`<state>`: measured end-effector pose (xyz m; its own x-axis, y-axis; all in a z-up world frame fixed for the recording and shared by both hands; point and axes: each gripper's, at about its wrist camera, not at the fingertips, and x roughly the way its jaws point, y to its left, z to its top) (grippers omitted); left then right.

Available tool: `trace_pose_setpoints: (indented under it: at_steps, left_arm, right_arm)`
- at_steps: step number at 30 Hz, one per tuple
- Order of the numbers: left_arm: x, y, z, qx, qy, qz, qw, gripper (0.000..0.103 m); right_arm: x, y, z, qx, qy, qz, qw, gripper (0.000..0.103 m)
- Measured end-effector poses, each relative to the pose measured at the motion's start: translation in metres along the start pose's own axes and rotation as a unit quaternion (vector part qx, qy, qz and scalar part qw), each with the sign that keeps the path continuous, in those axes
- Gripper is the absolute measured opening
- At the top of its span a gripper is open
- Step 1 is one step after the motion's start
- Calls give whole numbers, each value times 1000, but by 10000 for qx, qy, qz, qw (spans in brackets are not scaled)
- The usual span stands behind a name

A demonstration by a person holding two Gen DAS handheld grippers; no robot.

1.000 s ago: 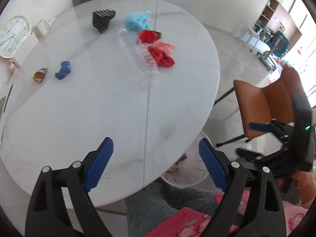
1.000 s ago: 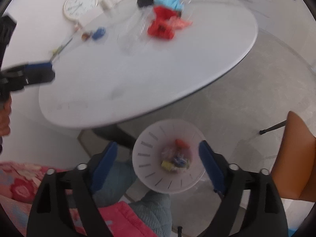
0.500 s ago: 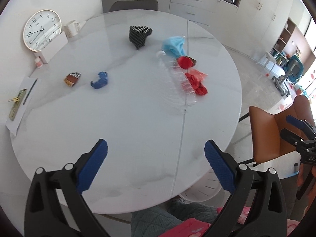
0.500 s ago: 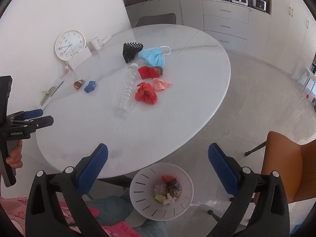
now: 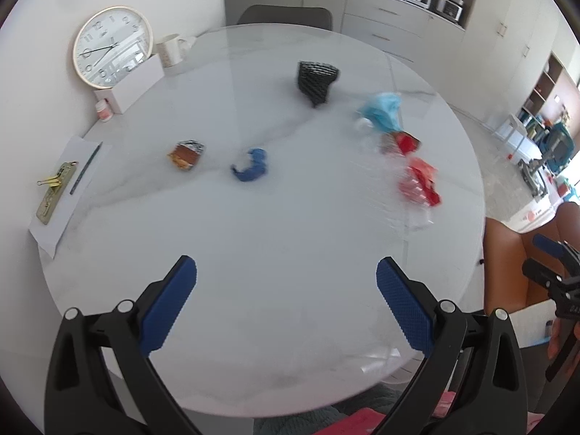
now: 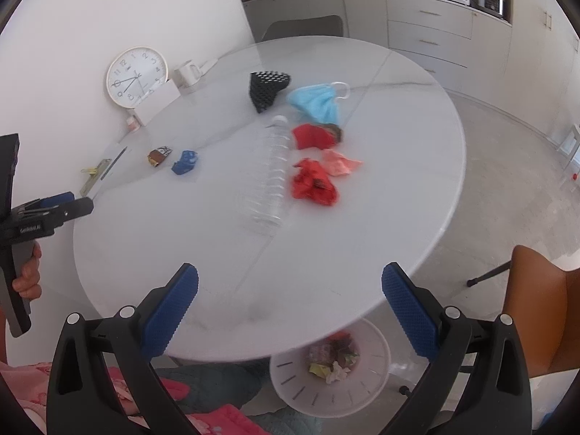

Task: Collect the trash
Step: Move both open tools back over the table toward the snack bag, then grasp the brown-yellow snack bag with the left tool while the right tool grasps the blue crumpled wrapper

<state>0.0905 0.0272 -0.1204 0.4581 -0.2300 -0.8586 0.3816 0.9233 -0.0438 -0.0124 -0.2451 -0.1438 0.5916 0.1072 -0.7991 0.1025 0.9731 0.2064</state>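
Note:
Trash lies on the round white table (image 6: 398, 217): a clear plastic bottle (image 6: 270, 181), red wrappers (image 6: 313, 183), a pink wrapper (image 6: 339, 162), a blue face mask (image 6: 315, 100), a blue scrap (image 5: 251, 169) and a brown wrapper (image 5: 186, 154). A white bin (image 6: 331, 369) with trash inside stands on the floor below the table's near edge. My left gripper (image 5: 286, 301) is open and empty above the near table. My right gripper (image 6: 290, 304) is open and empty over the table edge, above the bin.
A black mesh cup (image 6: 267, 87), a wall clock (image 5: 110, 47), a mug (image 5: 172, 49), a white box (image 5: 130, 85) and paper with a clip (image 5: 58, 195) sit on the table. An orange chair (image 6: 536, 311) stands at the right.
Both grippers have risen and tilted up from the bin toward the tabletop. The left gripper has swung left, bringing the blue scrap and brown wrapper nearer centre.

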Motion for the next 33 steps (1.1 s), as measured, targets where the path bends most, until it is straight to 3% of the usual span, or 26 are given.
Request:
trace_pose_setpoints:
  at_steps: [6, 15, 25, 33]
  left_arm:
    - [15, 54, 19, -162, -32, 116, 9998, 95]
    - [40, 120, 43, -269, -47, -17, 9996, 95]
    - [93, 157, 71, 105, -60, -292, 9995, 95]
    - [161, 161, 101, 614, 66, -43, 9981, 95]
  right_arm:
    - [26, 47, 21, -151, 37, 60, 9999, 101]
    - [62, 110, 55, -332, 25, -15, 9994, 101]
    - [112, 154, 84, -210, 234, -72, 9995, 101]
    - [180, 184, 116, -515, 242, -446, 9974, 101]
